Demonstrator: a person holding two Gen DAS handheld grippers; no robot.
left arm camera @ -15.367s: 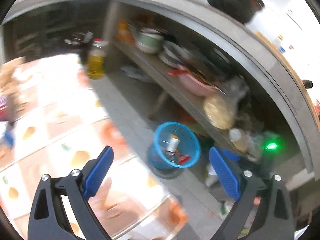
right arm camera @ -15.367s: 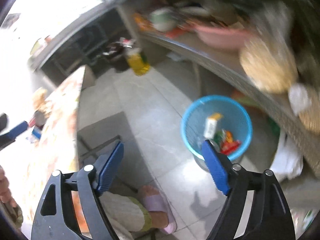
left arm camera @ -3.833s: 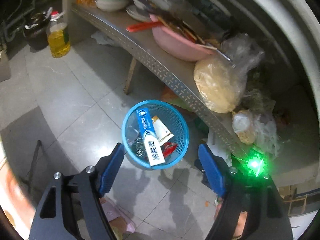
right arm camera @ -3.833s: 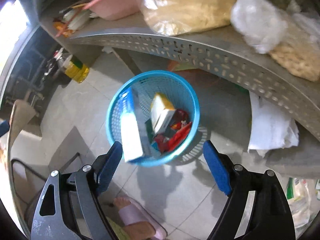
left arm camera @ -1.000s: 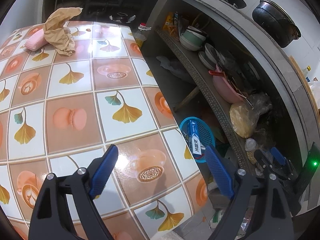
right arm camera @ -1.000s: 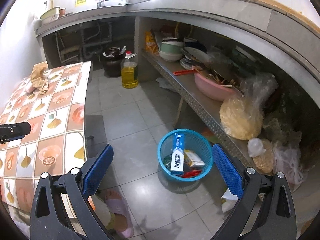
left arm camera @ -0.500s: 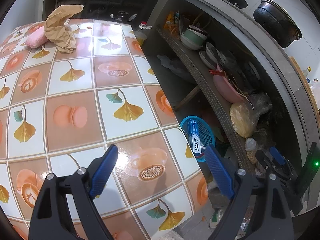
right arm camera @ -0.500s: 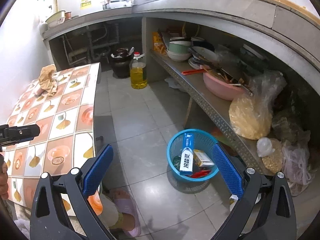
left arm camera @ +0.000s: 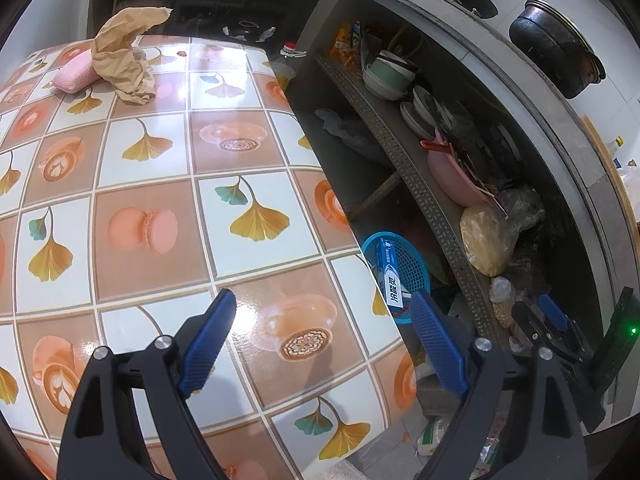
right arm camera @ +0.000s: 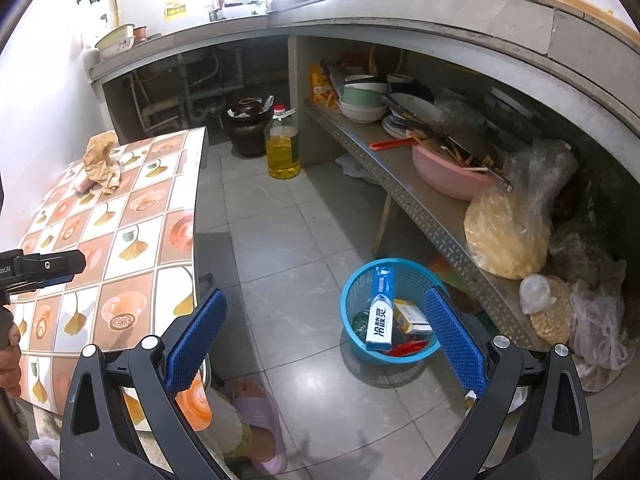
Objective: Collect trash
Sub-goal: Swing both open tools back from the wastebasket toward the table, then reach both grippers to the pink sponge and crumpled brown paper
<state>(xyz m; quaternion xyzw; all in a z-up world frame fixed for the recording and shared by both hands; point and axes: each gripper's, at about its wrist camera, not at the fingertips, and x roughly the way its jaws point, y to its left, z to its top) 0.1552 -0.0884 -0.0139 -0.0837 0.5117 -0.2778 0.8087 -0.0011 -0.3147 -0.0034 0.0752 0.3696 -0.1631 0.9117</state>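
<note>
A blue mesh trash basket (right arm camera: 360,280) stands on the floor under the shelf and holds a blue and white toothpaste box (right arm camera: 381,308), a yellow carton and red wrappers. It also shows in the left wrist view (left arm camera: 416,264) past the table edge. A crumpled brown paper (left arm camera: 122,60) lies at the far end of the tiled table (left arm camera: 160,208), with a pink sponge (left arm camera: 74,74) beside it. My left gripper (left arm camera: 322,336) is open and empty above the table's near end. My right gripper (right arm camera: 324,328) is open and empty above the floor.
A metal shelf (right arm camera: 424,208) on the right holds bowls, a pink basin (right arm camera: 448,176) and plastic bags. An oil bottle (right arm camera: 283,148) and a dark pot (right arm camera: 248,124) stand on the floor at the back. A foot in a purple slipper (right arm camera: 260,420) is below my right gripper.
Both grippers dropped trash into the basket and then pulled back and up from it. In the last second the views shifted only slightly.
</note>
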